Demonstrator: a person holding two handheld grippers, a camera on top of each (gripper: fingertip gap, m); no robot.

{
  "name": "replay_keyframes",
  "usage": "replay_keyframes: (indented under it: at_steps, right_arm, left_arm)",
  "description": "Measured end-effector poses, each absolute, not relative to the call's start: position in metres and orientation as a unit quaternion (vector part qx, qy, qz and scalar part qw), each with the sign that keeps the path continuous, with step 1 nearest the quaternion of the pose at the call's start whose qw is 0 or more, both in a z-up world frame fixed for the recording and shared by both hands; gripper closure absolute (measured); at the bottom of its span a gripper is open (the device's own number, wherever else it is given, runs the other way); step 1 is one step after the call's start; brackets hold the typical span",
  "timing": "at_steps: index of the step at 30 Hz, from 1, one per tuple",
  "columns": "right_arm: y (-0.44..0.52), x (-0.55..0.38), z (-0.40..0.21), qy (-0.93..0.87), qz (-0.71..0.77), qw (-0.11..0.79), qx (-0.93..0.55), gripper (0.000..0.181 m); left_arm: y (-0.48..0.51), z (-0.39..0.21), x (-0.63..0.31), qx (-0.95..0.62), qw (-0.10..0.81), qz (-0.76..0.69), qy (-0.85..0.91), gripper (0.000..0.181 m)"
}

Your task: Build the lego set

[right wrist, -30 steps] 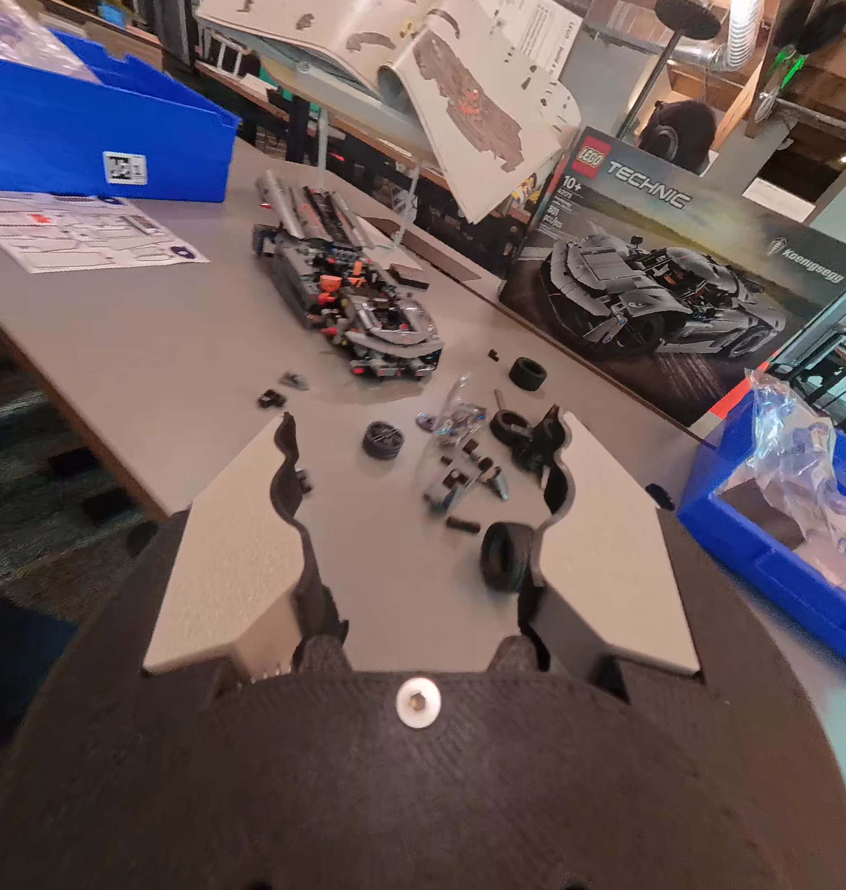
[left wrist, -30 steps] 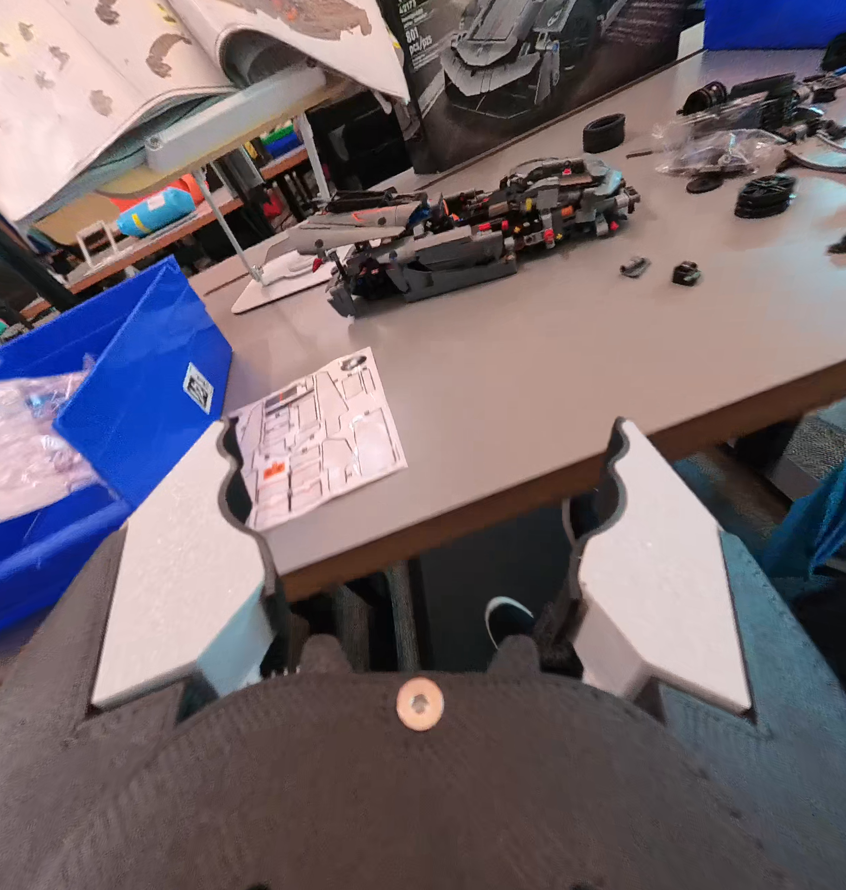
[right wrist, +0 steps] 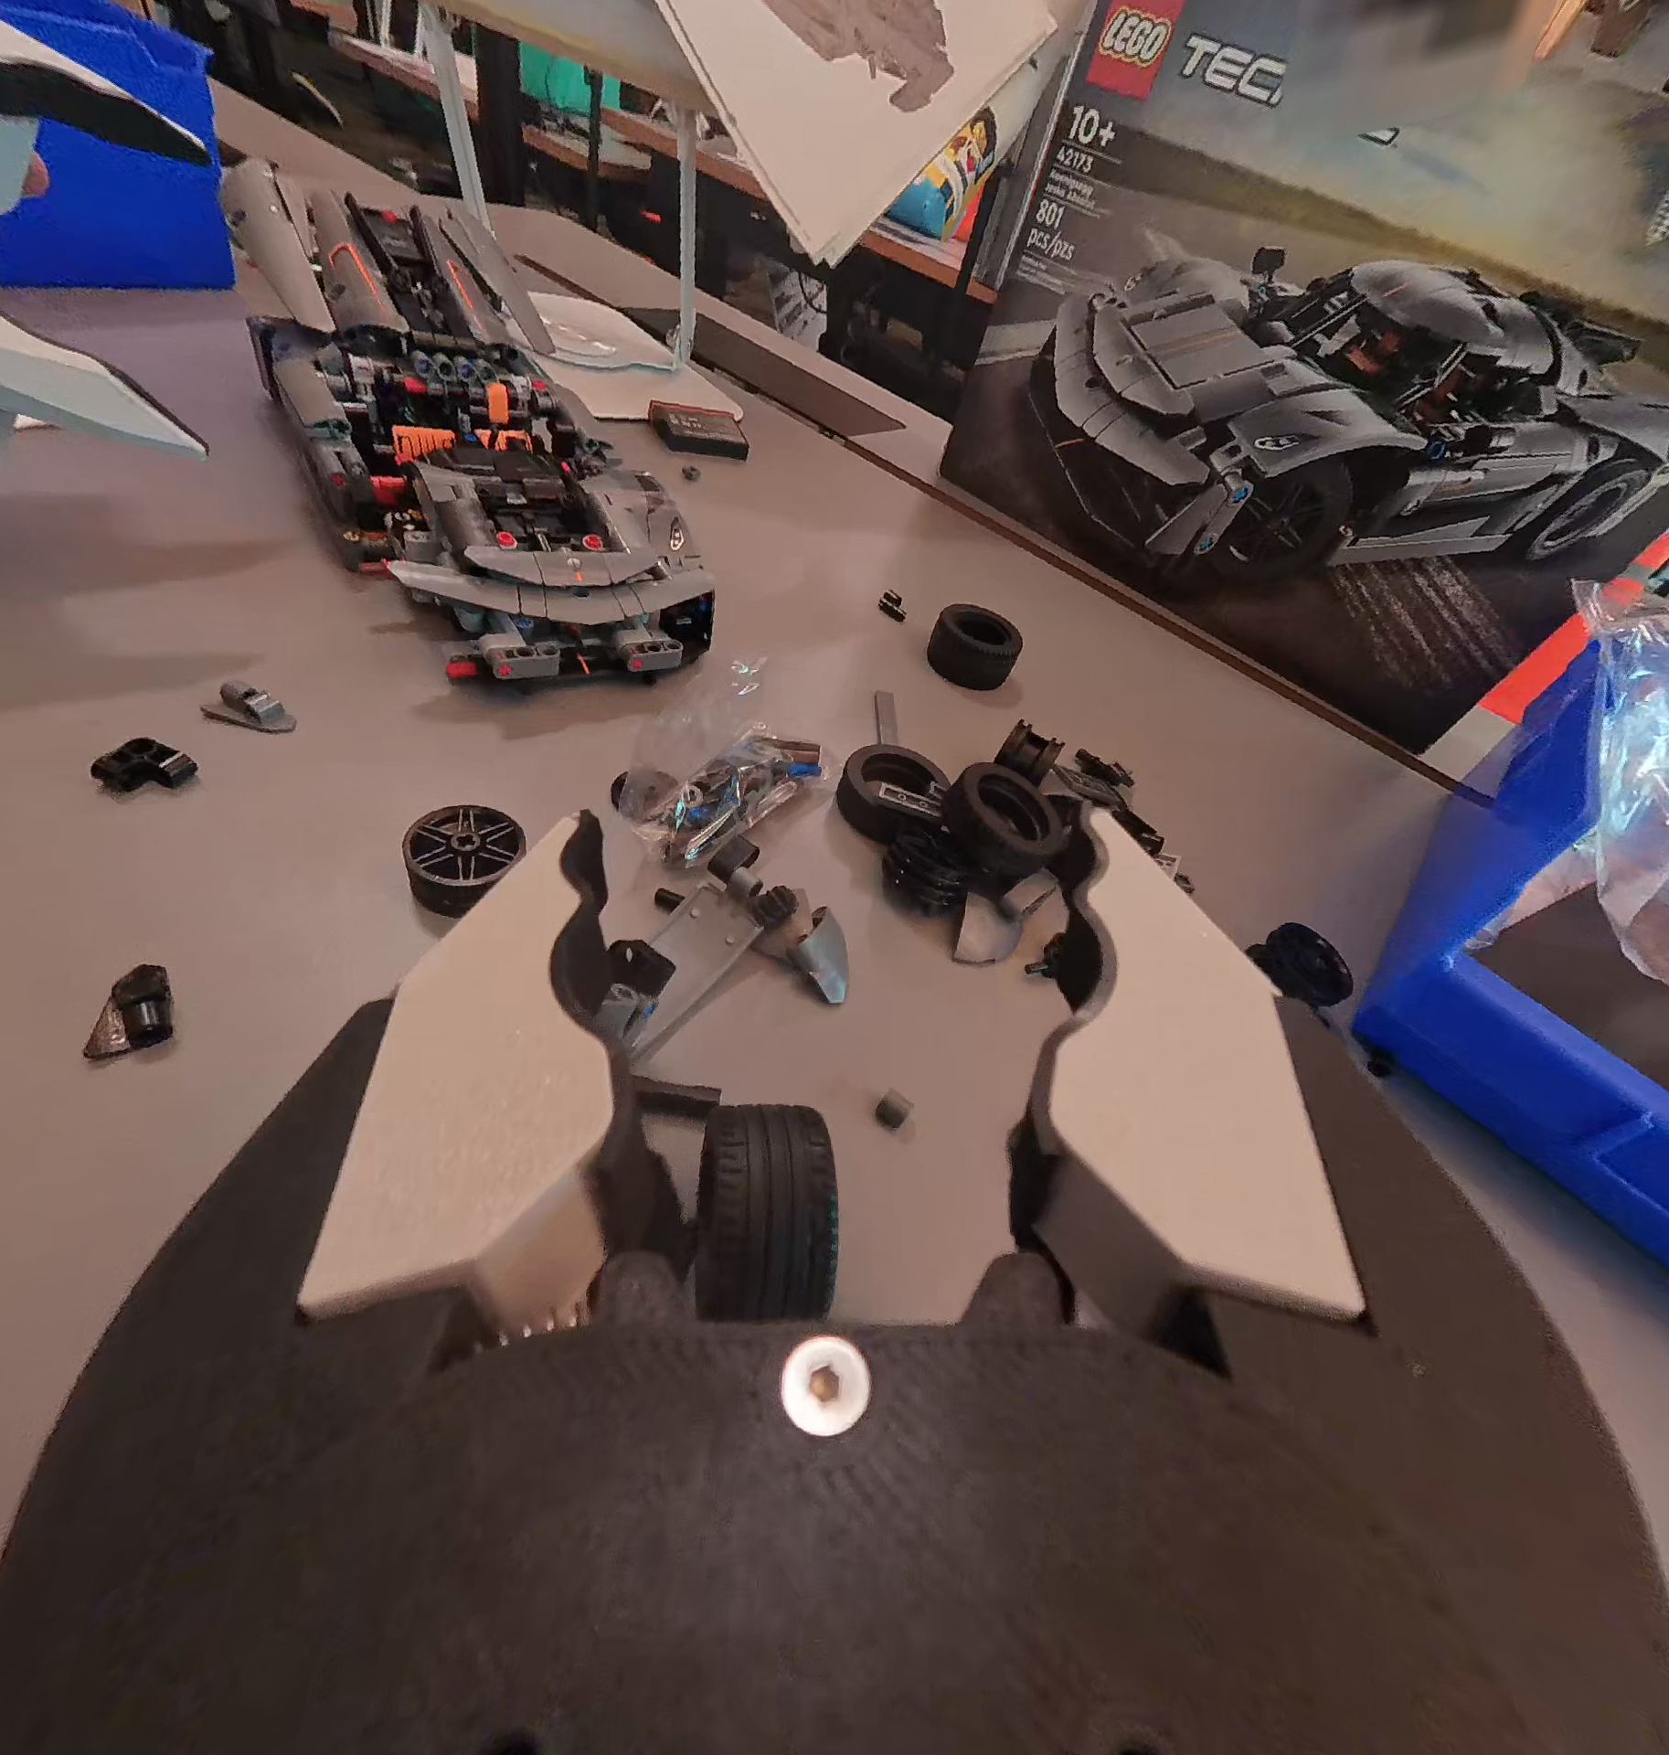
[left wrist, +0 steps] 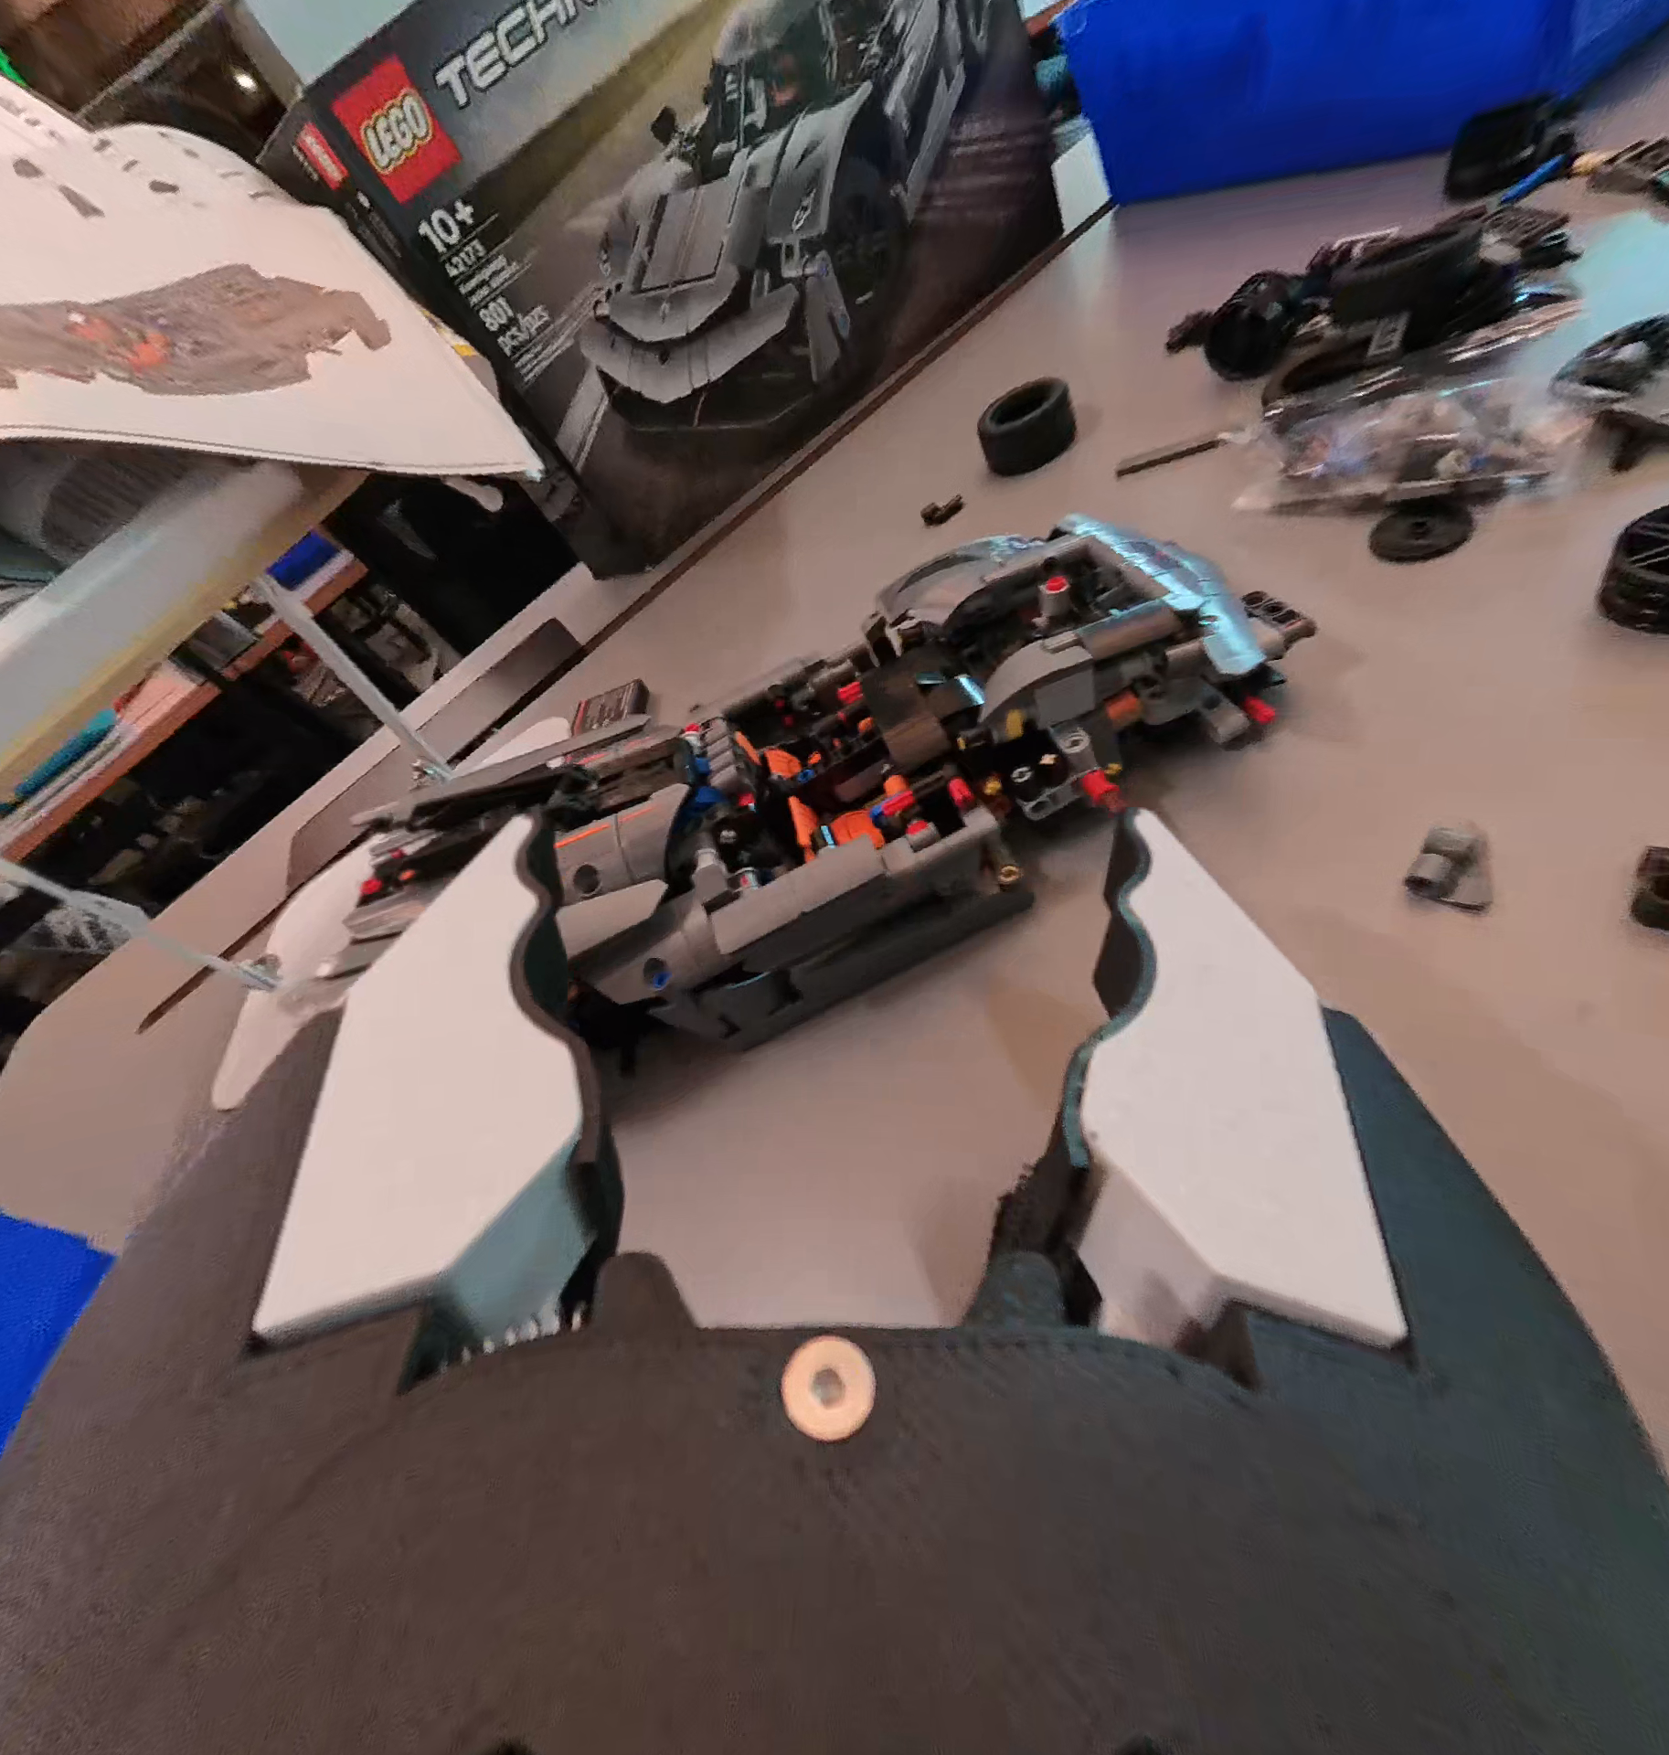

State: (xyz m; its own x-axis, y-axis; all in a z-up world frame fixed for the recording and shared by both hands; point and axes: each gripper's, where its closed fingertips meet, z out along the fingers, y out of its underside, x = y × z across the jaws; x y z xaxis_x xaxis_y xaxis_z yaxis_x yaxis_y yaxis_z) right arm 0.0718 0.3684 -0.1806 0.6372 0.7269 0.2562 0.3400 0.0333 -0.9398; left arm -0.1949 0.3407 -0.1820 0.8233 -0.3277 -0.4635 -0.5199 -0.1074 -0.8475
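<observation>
A half-built grey and black lego car (left wrist: 812,807) with orange and red parts lies on the grey table (left wrist: 1381,1045). My left gripper (left wrist: 826,836) is open and empty, just in front of the car's near side. The car also shows in the right wrist view (right wrist: 470,475) at the far left. My right gripper (right wrist: 835,836) is open and empty over loose parts: a grey sub-assembly (right wrist: 717,940), a black tyre (right wrist: 764,1206) between the finger bases, a pile of tyres (right wrist: 964,817) and a clear bag of parts (right wrist: 717,779). The left gripper's fingers (right wrist: 71,399) show at the far left.
The set's box (right wrist: 1334,380) stands at the table's back. An open instruction booklet (left wrist: 194,332) sits on a stand. A blue bin (right wrist: 1524,1045) with plastic bags is at the right. Loose rims (right wrist: 460,855), a tyre (left wrist: 1025,427) and small black pieces (right wrist: 142,764) lie scattered.
My left gripper has moved forward over the table, up to the car. My right gripper has moved forward over the loose parts; the tyre now lies between its finger bases.
</observation>
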Motion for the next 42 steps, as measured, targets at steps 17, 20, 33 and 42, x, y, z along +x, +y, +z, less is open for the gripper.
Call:
replay_keyframes:
  at_steps: [17,20,33,42]
  right_arm:
    - [0.352,0.063,-0.173,-0.418,0.182,0.611,-0.648,0.077]
    - [0.347,0.059,-0.172,-0.43,0.183,0.613,-0.638,0.077]
    - [0.326,0.044,-0.156,-0.462,0.224,0.63,-0.583,0.079]
    - [0.307,0.042,-0.141,-0.47,0.271,0.641,-0.543,0.078]
  left_arm:
    - [0.352,-0.188,-0.213,-0.752,0.592,0.138,0.256,0.079]
    - [0.354,-0.188,-0.218,-0.752,0.59,0.155,0.251,0.08]
    - [0.358,-0.185,-0.245,-0.751,0.582,0.225,0.217,0.082]
    - [0.359,-0.186,-0.262,-0.755,0.567,0.266,0.195,0.082]
